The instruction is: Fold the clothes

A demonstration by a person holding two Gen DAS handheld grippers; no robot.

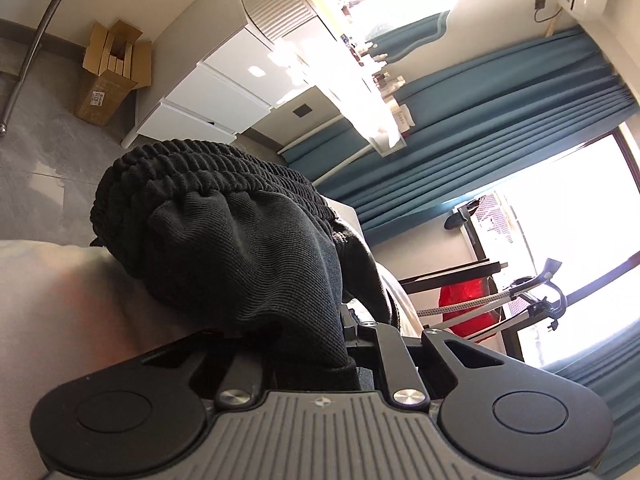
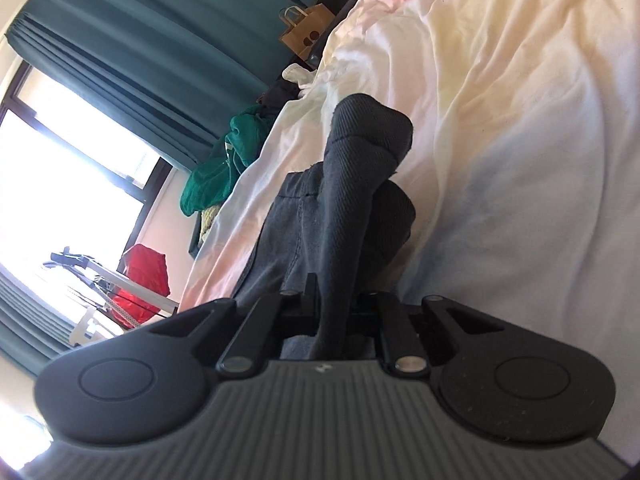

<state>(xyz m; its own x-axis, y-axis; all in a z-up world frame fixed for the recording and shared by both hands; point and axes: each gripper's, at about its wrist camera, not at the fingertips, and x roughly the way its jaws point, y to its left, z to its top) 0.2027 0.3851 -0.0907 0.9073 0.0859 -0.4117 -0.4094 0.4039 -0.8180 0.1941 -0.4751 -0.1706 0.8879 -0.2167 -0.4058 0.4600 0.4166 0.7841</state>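
Note:
A dark grey pair of knit trousers point(image 1: 240, 240) with a ribbed elastic waistband point(image 1: 192, 168) fills the left wrist view, bunched up over the bed's edge. My left gripper point(image 1: 320, 344) is shut on the cloth just below the waistband, and its fingers are buried in the fabric. In the right wrist view the same dark garment point(image 2: 320, 220) lies on the pastel bed sheet point(image 2: 500, 140). My right gripper point(image 2: 332, 316) is shut on a raised fold of it that stands up between the jaws.
White drawers point(image 1: 208, 96) and a cardboard box point(image 1: 112, 76) stand on the grey floor. Teal curtains point(image 1: 480, 128) flank a bright window. A green garment point(image 2: 224, 164), a paper bag point(image 2: 304, 32) and a red bag point(image 2: 144, 280) sit beside the bed.

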